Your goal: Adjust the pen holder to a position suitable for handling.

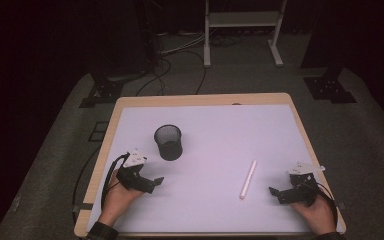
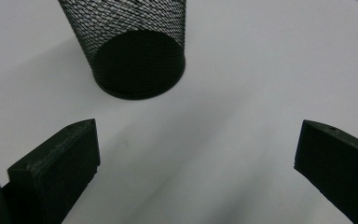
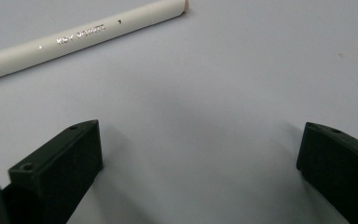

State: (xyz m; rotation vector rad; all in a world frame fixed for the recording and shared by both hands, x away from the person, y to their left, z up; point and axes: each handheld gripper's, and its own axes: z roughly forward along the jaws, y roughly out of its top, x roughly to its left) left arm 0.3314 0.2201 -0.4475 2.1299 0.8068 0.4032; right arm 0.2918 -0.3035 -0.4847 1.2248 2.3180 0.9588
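**Both claws parked on the desk, nothing picked up**

So starting on the left: the left claw sits low near the front-left of the desk, held in a hand coming in from the bottom edge. Its jaws are spread wide with nothing between them, just bare white surface. Just beyond it and a bit toward the middle stands a black mesh cup, upright, open end up. In the left gripper view the cup is straight ahead of the jaws but clearly apart from them.

Moving right, a white marker lies flat on the desk, angled slightly, between the cup and the right claw and well apart from the cup. There's some small print on its barrel in the right gripper view, too blurry to read.

Far right: the right claw, also spread wide and empty, resting near the front-right corner with the marker just beside it, not touching.
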